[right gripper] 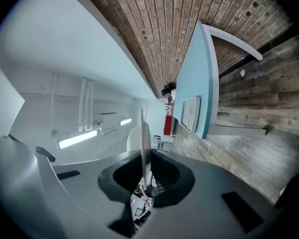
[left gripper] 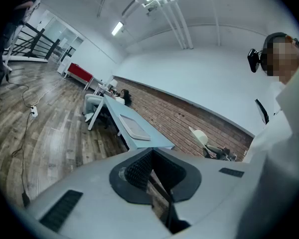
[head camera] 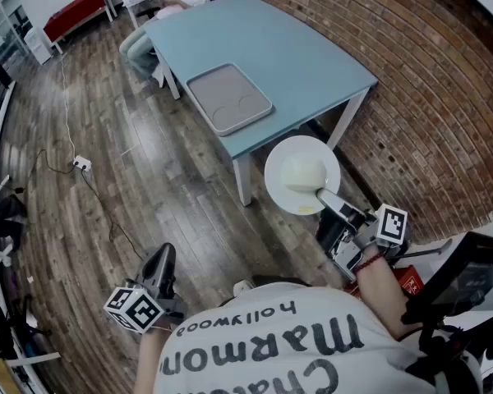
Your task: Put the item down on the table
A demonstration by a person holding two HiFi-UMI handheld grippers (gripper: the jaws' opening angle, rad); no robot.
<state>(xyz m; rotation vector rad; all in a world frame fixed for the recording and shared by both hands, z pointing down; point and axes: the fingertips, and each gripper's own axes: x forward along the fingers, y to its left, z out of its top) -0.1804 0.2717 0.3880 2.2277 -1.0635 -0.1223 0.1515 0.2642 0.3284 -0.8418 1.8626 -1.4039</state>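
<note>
Progress: not done, by my judgement. The plate [head camera: 302, 175] is in the air off the table [head camera: 271, 48], outside its near edge between the near corner and the right-hand corner, with floor below. Left to do: carry it over the top, lower it, let go.
Table: light blue; most of the top is bare, so there is room to land.
Tray [head camera: 228, 98]: grey, flat on the table by the left edge, toward the near corner; its two round hollows hold nothing.
Plate contents: one pale rounded lump [head camera: 302, 171] near the middle; what it is I cannot tell.
Right gripper [head camera: 322, 194]: clamped on the plate's near rim; its own view shows the rim edge-on between the jaws.
Left gripper [head camera: 160, 269]: low at the person's side, jaws together, nothing between them.
</note>
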